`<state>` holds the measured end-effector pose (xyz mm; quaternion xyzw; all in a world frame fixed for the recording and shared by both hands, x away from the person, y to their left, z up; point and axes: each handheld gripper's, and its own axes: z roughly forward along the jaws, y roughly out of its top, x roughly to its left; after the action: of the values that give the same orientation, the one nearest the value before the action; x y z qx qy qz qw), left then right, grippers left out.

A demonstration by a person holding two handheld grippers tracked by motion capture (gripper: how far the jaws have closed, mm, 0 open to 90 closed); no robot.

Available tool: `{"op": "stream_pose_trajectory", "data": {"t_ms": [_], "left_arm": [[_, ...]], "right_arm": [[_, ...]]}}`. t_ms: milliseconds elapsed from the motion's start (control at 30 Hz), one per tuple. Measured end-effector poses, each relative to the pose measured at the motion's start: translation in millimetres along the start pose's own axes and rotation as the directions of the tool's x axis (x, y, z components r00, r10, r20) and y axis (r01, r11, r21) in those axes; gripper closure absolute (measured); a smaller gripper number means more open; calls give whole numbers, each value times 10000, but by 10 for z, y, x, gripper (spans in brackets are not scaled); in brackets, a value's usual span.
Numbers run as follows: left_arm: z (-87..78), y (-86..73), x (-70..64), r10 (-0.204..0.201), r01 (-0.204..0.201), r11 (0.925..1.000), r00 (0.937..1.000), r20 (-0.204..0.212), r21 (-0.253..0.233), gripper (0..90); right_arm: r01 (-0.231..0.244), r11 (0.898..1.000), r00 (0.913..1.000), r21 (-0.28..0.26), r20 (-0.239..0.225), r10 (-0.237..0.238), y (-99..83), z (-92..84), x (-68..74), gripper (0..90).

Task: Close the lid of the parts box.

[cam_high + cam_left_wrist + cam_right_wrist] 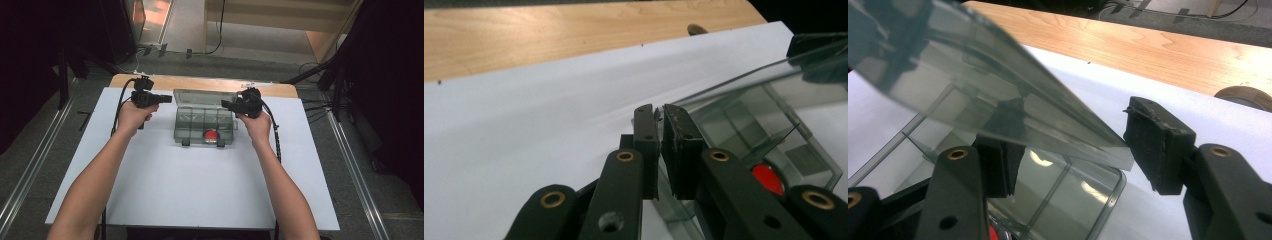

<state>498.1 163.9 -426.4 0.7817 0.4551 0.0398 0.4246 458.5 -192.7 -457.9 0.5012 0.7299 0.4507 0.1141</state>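
A clear compartment box (205,131) sits at the back middle of the white sheet, with its lid (205,96) tilted up. One front compartment holds a red round thing (211,134) (766,177). My left gripper (169,98) (659,112) is at the lid's left corner, its pads nearly together and pinching the thin lid edge (774,75). At the lid's right corner is my right gripper (225,104) (1073,135). Its jaws stand wide apart with the lid (973,85) slanting between them over the box (1088,200), and no pad presses on it.
The white sheet (200,185) covers most of the table, leaving a strip of bare wood (210,82) along the back. A small brown round thing (1243,95) lies at the sheet's back edge. Both grippers trail cables over the table. Dark stands and floor rails flank the table.
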Motion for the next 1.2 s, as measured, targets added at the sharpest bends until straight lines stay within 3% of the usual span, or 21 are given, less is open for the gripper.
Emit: {"op": "stream_pose_trajectory", "data": {"t_ms": [133,300,733,1200], "left_arm": [[-8,90,-44,157,-157,9999,9996,-255,37,850],[-16,170,-77,157,-157,9998,9999,-8,105,898],[35,282,-232,793,-792,9969,9955,521,-36,900],[123,270,-252,662,-671,9977,9953,701,112,900]], "right_arm": [[61,10000,10000,-33,-20,-61,-6,-9,1,424],[135,9999,9999,20,32,-135,-2,-11,14,418],[41,10000,10000,76,-38,-41,-3,-24,8,386],[-266,9994,9996,226,-25,267,-106,-188,-105,343]]}}
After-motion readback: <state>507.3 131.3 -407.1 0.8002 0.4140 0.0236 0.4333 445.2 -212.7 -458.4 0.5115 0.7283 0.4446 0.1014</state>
